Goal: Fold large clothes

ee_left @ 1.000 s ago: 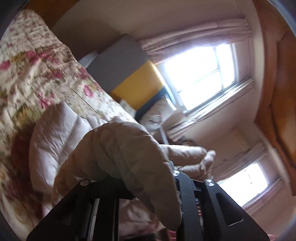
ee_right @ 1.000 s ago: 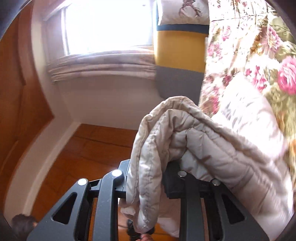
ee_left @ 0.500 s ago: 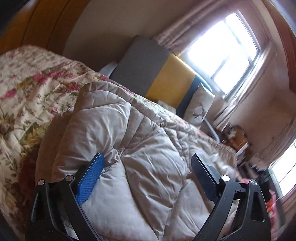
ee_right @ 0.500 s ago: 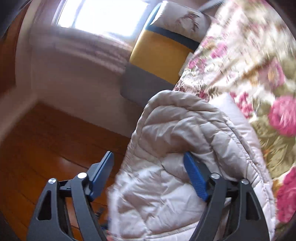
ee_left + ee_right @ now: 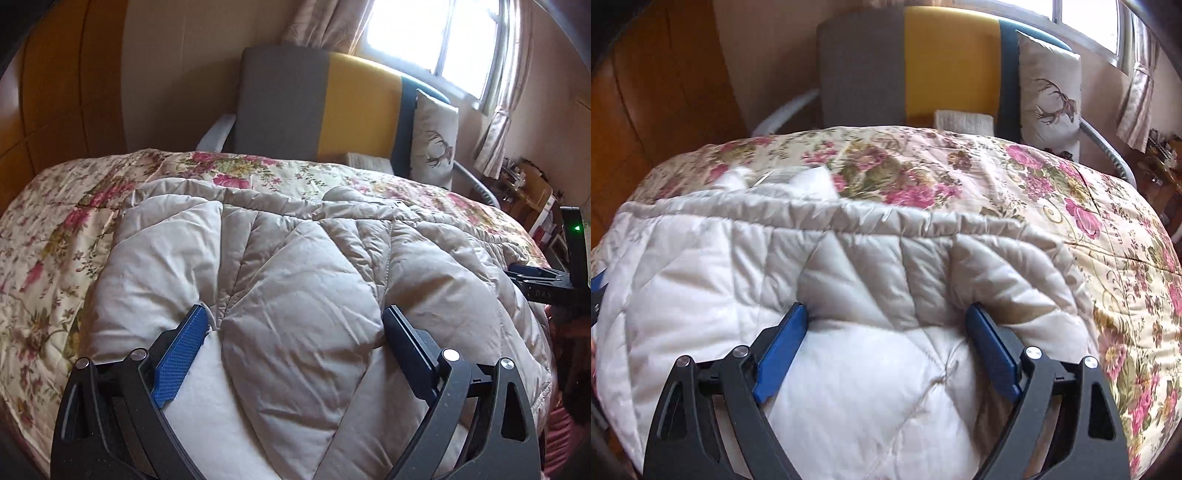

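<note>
Daylight enters from the window [image 5: 439,40] at far right; panes blown out to white, no detail through the glass. Light on the bed is soft and even, with shallow shadows in the quilted jacket [image 5: 295,280] creases. Left-wrist view sharp. Right-wrist view shows slight motion blur along the jacket's far edge. Strong fisheye bending; dark vignette in the corners.

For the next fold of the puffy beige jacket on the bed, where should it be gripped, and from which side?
Probably at the near folded edge of the jacket, coming in from the side nearest the cameras. There the padding bulges into a thick roll between the open fingers of the right gripper and left gripper; the far gathered hem lies flat on the floral bedspread.
</note>
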Demonstrator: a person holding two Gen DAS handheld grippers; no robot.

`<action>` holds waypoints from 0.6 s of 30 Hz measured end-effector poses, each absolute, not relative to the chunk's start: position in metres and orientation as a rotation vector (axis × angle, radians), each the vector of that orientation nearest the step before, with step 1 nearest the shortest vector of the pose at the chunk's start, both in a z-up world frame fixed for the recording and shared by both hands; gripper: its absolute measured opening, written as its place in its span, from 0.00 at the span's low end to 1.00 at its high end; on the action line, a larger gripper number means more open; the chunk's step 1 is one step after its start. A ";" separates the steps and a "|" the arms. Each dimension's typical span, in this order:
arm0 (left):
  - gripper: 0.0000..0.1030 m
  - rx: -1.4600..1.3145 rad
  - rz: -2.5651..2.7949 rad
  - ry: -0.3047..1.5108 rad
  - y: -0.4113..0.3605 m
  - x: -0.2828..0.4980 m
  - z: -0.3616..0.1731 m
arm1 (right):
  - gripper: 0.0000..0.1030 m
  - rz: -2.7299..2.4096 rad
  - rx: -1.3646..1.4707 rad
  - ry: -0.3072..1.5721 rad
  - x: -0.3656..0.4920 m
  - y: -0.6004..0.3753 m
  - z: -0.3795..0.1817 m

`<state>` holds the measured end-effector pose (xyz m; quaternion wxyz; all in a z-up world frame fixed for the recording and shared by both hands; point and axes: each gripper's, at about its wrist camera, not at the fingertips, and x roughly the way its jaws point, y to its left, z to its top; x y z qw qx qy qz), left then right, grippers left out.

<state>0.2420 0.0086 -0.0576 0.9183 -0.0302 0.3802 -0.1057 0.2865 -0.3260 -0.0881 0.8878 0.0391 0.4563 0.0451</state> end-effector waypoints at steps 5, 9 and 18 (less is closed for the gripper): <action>0.96 -0.055 -0.220 0.816 0.004 0.267 -0.071 | 0.87 0.051 0.094 0.948 0.315 -0.329 -0.100; 0.96 -0.067 -0.225 0.817 0.001 0.264 -0.075 | 0.89 0.062 0.121 0.918 0.318 -0.331 -0.105; 0.95 -0.043 -0.255 0.660 -0.033 0.245 0.007 | 0.90 0.048 0.114 0.854 0.307 -0.329 -0.102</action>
